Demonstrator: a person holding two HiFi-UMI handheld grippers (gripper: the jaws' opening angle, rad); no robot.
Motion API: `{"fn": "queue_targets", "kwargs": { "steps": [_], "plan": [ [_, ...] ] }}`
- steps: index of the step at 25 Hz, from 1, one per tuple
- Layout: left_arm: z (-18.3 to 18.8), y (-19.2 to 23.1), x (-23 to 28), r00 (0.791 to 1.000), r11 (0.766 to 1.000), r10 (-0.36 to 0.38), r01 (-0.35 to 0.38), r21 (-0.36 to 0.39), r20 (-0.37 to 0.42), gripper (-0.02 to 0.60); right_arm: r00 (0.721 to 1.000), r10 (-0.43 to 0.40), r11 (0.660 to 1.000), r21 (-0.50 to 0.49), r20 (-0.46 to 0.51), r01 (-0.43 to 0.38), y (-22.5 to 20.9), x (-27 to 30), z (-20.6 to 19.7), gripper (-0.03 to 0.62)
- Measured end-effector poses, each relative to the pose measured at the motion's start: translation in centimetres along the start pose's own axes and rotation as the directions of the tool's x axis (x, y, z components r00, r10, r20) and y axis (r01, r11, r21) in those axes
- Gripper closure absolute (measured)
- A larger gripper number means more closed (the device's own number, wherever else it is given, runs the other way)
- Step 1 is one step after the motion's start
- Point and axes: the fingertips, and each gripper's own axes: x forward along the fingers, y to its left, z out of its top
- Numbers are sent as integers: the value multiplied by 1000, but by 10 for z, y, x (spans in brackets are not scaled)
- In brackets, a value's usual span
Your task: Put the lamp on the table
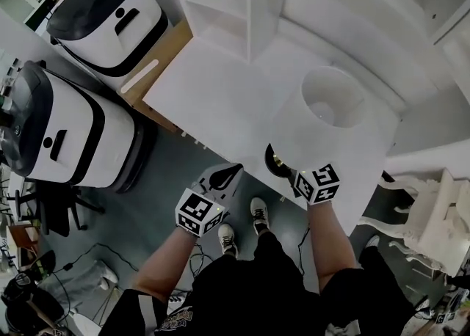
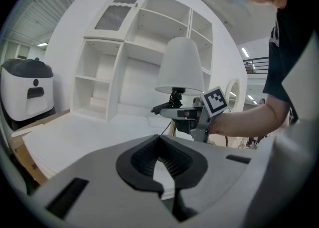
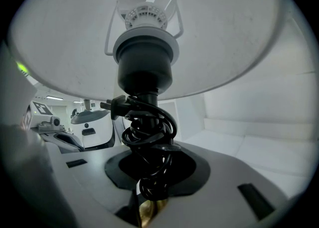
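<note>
White shade fabric is filling the top of my right gripper view, and under it I am watching the right claw (image 3: 148,192) gripping the lamp (image 1: 327,111) low on its stem, with the pads closing on the black cord (image 3: 149,127) coiled around that stem as much as on the brass beneath. The left claw (image 2: 164,177) is hovering just beside it on the left, carrying nothing, with only a thin slit showing between its pads.

From the head view, the lamp's dark base (image 1: 275,160) is sitting right at the near edge of the desk (image 1: 213,92). I cannot tell whether it is touching the top or hanging just above it.

Here is what is worrying me:

- **The edge.** If I am letting go here, I judge that part of the base is overhanging. The lamp is top-heavy, so it is likely tipping toward the floor.
- **The cord.** The pads are bearing on loose loops, so the stem is liable to twist or slide in the grip. The plug is sticking out and risks snagging.
- **The tilt.** With one low hold, the shade is free to swing, and a slanted landing is risking a rocking base.
</note>
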Motion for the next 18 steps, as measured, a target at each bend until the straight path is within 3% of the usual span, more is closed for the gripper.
{"fn": "queue_targets", "kwargs": {
  "steps": [18],
  "plan": [
    [-5,16,48,1000,998,8,-9,-59,-25,575,999,37,999,-12,12,-37,-47,74,-8,482]
  ]
}}
